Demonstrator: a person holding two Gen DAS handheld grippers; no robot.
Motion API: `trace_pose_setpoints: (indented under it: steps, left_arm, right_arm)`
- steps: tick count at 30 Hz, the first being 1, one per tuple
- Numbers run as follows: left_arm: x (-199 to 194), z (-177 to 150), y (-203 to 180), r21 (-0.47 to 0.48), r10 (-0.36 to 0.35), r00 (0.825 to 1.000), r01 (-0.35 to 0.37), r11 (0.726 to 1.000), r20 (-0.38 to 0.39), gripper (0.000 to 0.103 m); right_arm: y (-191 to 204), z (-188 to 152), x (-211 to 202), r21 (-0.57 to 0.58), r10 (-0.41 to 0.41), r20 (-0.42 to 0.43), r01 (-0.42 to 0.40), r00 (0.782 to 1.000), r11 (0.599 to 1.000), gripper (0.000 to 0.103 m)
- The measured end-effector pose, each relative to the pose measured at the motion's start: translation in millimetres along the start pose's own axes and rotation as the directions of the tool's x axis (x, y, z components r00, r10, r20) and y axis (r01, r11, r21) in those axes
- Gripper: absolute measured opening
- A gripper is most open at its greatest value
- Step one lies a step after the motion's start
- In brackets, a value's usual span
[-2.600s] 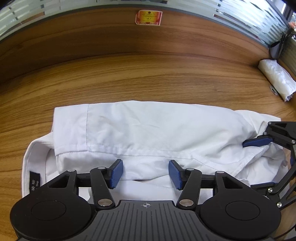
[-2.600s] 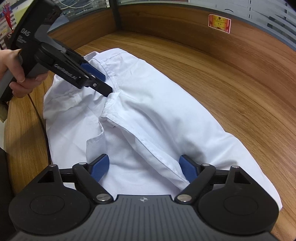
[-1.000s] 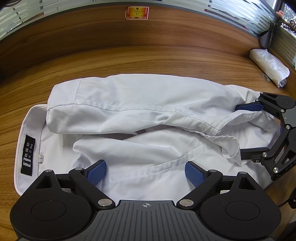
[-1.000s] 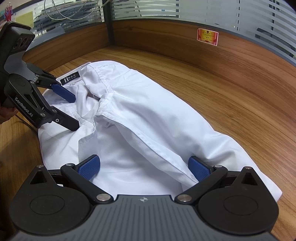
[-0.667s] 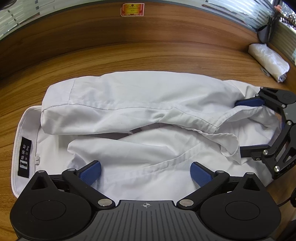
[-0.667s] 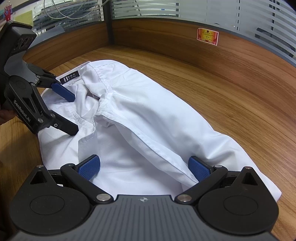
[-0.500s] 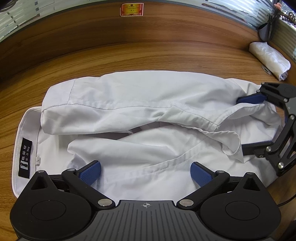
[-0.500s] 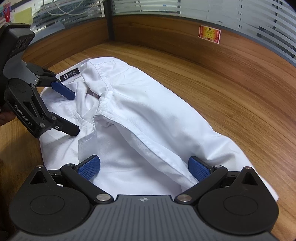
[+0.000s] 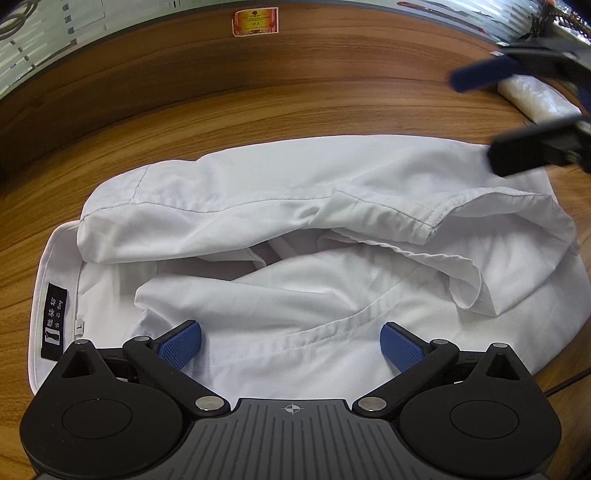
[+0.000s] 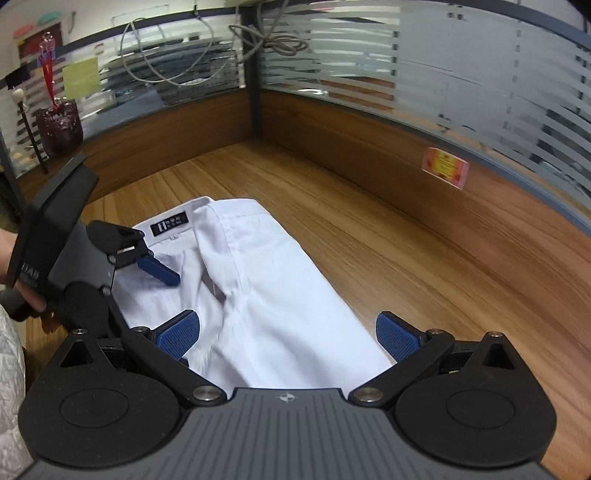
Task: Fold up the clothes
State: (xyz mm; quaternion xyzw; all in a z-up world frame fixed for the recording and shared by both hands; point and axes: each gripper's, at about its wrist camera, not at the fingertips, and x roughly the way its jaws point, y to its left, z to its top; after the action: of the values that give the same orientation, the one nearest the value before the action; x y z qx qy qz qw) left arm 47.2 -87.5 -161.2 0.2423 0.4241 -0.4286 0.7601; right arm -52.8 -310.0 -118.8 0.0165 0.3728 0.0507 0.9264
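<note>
The brown wood-grain surface stretched out ahead of both claws, walled at the back by a wooden panel with striped frosted glass. On it lay the white cotton shirt, folded lengthwise into a rumpled band — directly beneath the left claw and reaching away to that claw's right. The left claw stood wide open, its blue pads just above the cloth with nothing pinched between them. The right claw was also spread wide and empty, raised over the shirt's lower end. The shirt's black woven neck label sat to the left claw's left. A small red-and-yellow sticker was stuck on the panel beyond.
</note>
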Motion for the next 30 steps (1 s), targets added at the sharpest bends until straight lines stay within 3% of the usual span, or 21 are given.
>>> trace_pose_setpoints:
  steps: [4,7,12,16,18,22,25,27,30]
  left_arm:
    - [-3.0,1.3,-1.5,0.020,-0.002,1.000,0.002,1.000,0.000,0.103]
    - [-14.5,1.2,-3.6,0.041,0.017,0.999,-0.019,0.999,0.049,0.103]
    - [-30.1,-7.4,3.5,0.062,0.021,0.999,-0.023,0.998,0.043,0.103]
    - [-46.6,-17.4,19.6,0.001,0.016,0.998,-0.016,1.000,0.068,0.102]
    - [-52.7,-18.9,29.0,-0.056,0.009,0.997,-0.005,0.998,0.080,0.098]
    - [-53.1,-22.0,50.5,-0.157,0.018,0.997,-0.007,0.988,0.070,0.076]
    - [-49.2,-21.1,61.3,-0.198,0.021,0.998,-0.007,0.980,0.067,0.073]
    - [-43.4,-19.4,68.8,-0.204,0.029,0.998,-0.016,0.979,0.058,0.069]
    - [-36.6,-18.5,79.9,-0.234,0.037,0.999,-0.027,0.972,0.036,0.063]
  right_arm:
    - [1.5,10.0,28.0,-0.042,0.055,-0.039,-0.056,0.998,0.998,0.102]
    - [7.5,8.1,53.4,-0.078,0.098,-0.088,-0.105,0.991,0.991,0.102]
    - [19.8,-17.0,84.8,-0.184,0.070,-0.149,-0.097,0.986,0.978,0.103]
    - [25.0,-13.0,87.5,-0.213,0.057,-0.172,-0.094,0.983,0.973,0.103]
    - [25.5,-4.6,84.3,-0.211,0.063,-0.177,-0.100,0.982,0.972,0.103]
    - [31.9,11.5,75.6,-0.240,0.083,-0.123,-0.110,0.989,0.965,0.103]
    - [37.0,23.8,88.6,-0.241,0.114,-0.127,-0.142,0.985,0.960,0.099]
    - [39.1,28.6,101.6,-0.230,0.121,-0.150,-0.154,0.981,0.961,0.089]
    - [39.8,19.8,119.1,-0.216,0.123,-0.177,-0.160,0.977,0.963,0.088]
